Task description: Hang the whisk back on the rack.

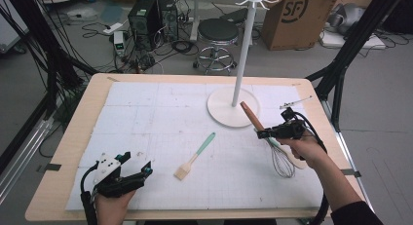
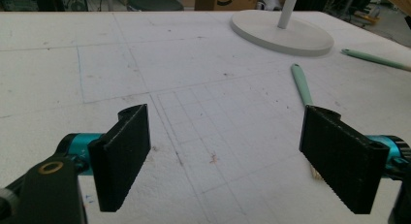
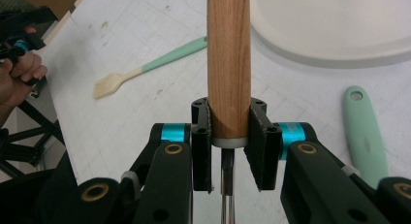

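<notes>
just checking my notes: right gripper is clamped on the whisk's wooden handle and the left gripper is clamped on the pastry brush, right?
Not quite. The right gripper is shut on the whisk by its wooden handle, but the left gripper holds nothing: the left gripper view shows its jaws wide open over the mat, and the pastry brush lies on the table.

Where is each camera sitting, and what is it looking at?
High view: above the person's side, looking forward and down on the table; both forearms enter from the bottom, with the left claw and the right claw.
Left gripper view: rides the left claw, facing across the mat; its black jaws stand wide apart.
Right gripper view: rides the right claw, clamped on the whisk's wooden handle.
All three share the mint-handled pastry brush.
</notes>
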`<act>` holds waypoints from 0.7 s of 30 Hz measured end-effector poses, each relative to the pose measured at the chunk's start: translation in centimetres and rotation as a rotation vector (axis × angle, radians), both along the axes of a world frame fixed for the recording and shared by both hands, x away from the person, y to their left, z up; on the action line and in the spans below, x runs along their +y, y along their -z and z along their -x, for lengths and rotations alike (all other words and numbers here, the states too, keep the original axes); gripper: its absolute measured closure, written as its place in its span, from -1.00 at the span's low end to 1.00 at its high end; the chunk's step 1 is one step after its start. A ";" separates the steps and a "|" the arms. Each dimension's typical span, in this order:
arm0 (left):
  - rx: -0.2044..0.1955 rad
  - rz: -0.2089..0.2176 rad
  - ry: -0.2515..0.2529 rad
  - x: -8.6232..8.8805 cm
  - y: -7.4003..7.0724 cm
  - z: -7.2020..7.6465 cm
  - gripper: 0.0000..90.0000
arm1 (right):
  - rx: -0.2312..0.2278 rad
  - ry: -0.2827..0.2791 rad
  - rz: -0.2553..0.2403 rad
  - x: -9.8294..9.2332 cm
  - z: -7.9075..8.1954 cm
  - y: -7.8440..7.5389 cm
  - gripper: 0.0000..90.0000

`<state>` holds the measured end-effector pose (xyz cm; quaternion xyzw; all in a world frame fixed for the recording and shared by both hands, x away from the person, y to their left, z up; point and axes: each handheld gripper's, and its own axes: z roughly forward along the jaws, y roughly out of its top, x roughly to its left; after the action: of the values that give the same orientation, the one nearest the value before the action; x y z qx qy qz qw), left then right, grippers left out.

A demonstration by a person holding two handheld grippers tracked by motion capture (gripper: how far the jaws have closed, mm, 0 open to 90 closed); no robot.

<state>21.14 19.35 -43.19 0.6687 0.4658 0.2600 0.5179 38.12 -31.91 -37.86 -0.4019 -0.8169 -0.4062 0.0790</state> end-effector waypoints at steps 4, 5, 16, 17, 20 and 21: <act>-0.003 0.002 0.000 0.0 0.0 0.0 -0.57 | 0.005 0.002 -0.017 0.3 0.0 0.0 0.65; -0.003 0.003 0.000 0.0 0.0 0.0 -0.57 | 0.003 0.002 -0.022 0.3 0.0 0.0 0.66; -0.004 0.005 0.003 0.0 -0.1 0.0 -0.57 | -0.006 0.037 -0.152 0.9 0.4 0.5 0.65; -0.004 0.004 0.004 0.0 -0.1 0.0 -0.57 | -0.006 0.050 -0.167 1.0 0.5 0.6 0.65; -0.006 0.004 0.004 0.0 -0.1 0.0 -0.57 | -0.050 0.085 -0.215 1.3 0.9 0.5 0.65; -0.006 0.004 0.005 0.0 -0.1 0.0 -0.57 | -0.062 0.093 -0.236 1.4 1.0 0.4 0.65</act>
<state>21.10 19.35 -43.10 0.6679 0.4631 0.2599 0.5214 37.12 -30.53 -38.25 -0.4145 -0.7460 -0.5147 0.0816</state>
